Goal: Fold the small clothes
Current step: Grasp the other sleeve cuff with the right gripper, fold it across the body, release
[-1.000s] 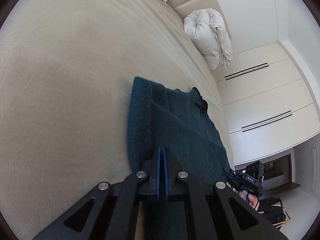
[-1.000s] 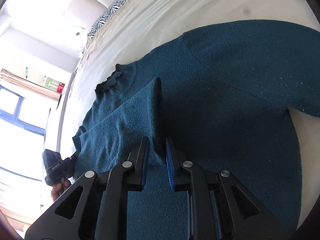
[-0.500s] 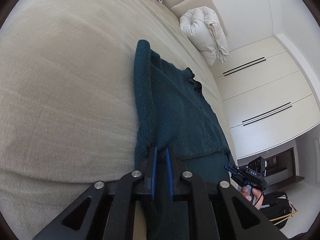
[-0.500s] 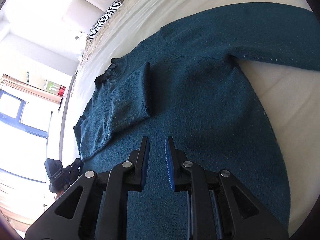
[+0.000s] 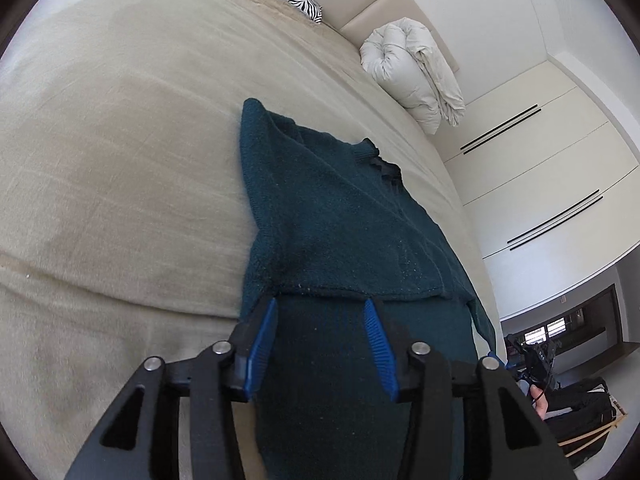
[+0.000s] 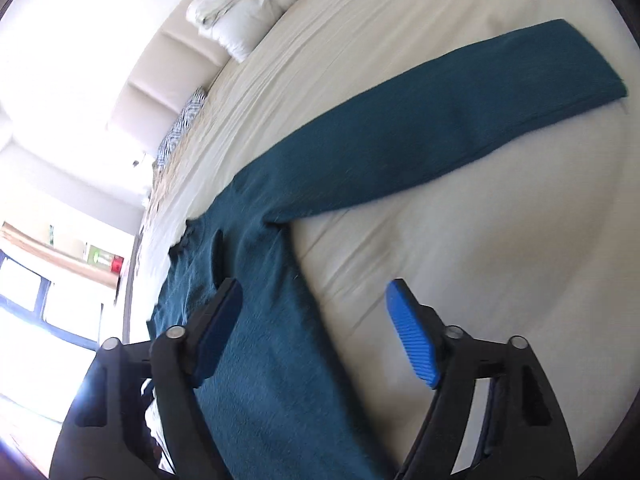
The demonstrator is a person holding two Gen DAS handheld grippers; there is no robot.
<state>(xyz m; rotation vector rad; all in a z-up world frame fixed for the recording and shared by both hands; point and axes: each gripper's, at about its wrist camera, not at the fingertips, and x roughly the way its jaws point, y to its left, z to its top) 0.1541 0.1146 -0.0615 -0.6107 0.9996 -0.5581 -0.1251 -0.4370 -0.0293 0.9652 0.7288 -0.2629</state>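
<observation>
Daylight floods the right wrist view from the window [image 6: 44,312] at the left, blowing the wall above it out to white glare, and the whole picture is smeared with motion blur. The left wrist view is evenly lit and sharp, with soft shadow under the folded sweater [image 5: 340,220]. Both fisheye pictures bend straight lines and darken at the corners.

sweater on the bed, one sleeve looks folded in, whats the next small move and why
Probably bring the right gripper, jaws opening with nothing gripped, out to the outstretched sleeve and fold it across the sweater. That sleeve lies flat on the bed, while the other side is folded over the body.
</observation>
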